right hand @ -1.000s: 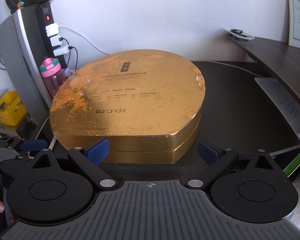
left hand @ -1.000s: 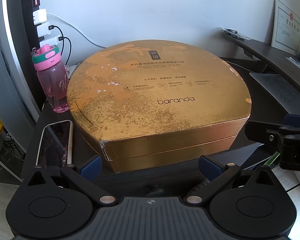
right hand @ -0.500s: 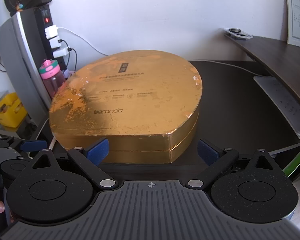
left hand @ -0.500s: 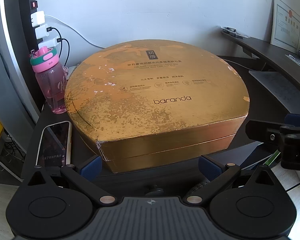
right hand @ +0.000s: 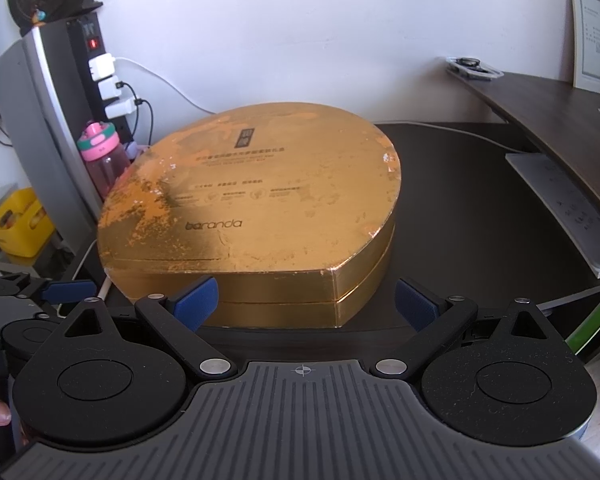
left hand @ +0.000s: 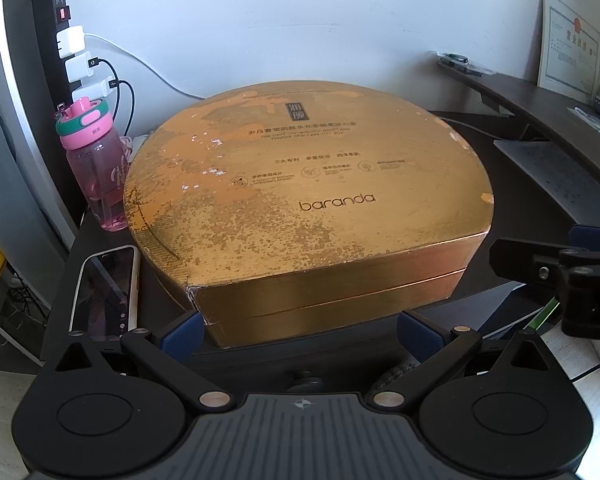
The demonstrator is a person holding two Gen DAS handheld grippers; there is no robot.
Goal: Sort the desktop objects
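Note:
A large gold gift box (left hand: 308,216) marked "baranda", rounded at the back and flat at the front, lies on the dark desk (right hand: 472,216). My left gripper (left hand: 300,330) is open just in front of its flat front wall, with the blue fingertips (left hand: 182,330) apart. In the right wrist view the same gold box (right hand: 260,208) fills the middle. My right gripper (right hand: 306,300) is open at the box's front right corner and holds nothing. A pink water bottle (left hand: 96,168) and a smartphone (left hand: 104,292) sit left of the box.
A power strip with white chargers (left hand: 76,64) hangs on a grey panel at the left. A paper sheet (right hand: 564,208) lies at the desk's right. A raised shelf (right hand: 548,108) carries a framed certificate (left hand: 568,64). A yellow crate (right hand: 18,222) stands low at the left.
Both grippers have shifted slightly, so the box sits a little further left in each view. The jaws stay open and the box has not moved.

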